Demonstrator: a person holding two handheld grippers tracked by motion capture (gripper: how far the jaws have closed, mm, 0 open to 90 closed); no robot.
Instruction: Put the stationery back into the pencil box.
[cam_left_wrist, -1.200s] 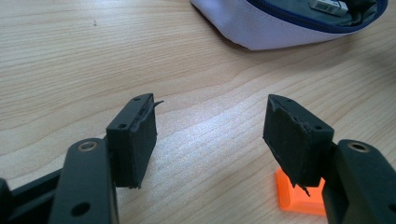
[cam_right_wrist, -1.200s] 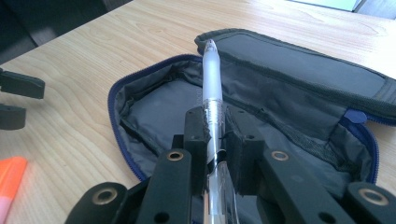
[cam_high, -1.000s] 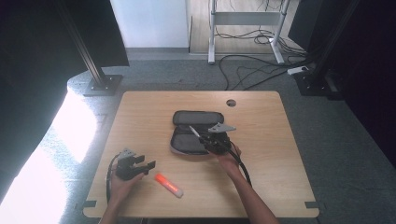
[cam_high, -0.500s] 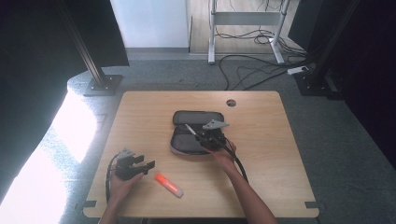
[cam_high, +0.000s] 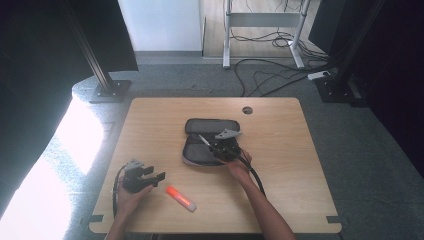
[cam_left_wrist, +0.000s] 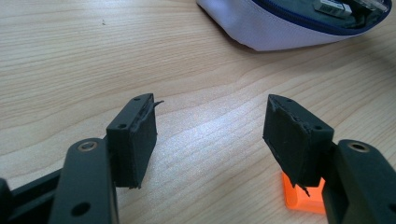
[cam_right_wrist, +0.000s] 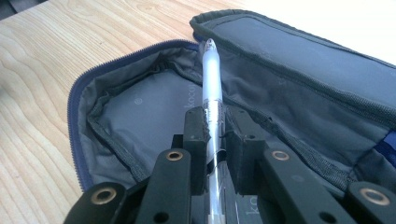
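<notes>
We see our right gripper (cam_high: 216, 144) poised over the open pencil case (cam_high: 200, 150), its two black jaws clamped on a clear pen (cam_right_wrist: 212, 88) that runs up between them. In the right gripper view the pen stands straight ahead of the gripper, its tip reaching toward the far rim of the case, with the grey lining of the near compartment just below and to the left of the jaws and the flap of the lid stretching away to the right. From the high view the same pen (cam_high: 204, 140) sticks out beyond the gripper toward the far left, over the middle of the case, while our hand holds the gripper body at the near right edge of the case. Our left gripper (cam_high: 150, 176) rests low on the wooden surface (cam_high: 280, 125), well apart from the case and nearer to us, with its jaws wide apart and only bare wood between them. In the left gripper view the pale outer wall of the case (cam_left_wrist: 280, 32) lies ahead of the gripper and to the right, and an orange piece (cam_left_wrist: 299, 198) peeks out behind the right jaw. The high view shows that piece as an orange and white glue stick (cam_high: 180, 198) lying flat on the surface, just beside the left gripper on its right.
</notes>
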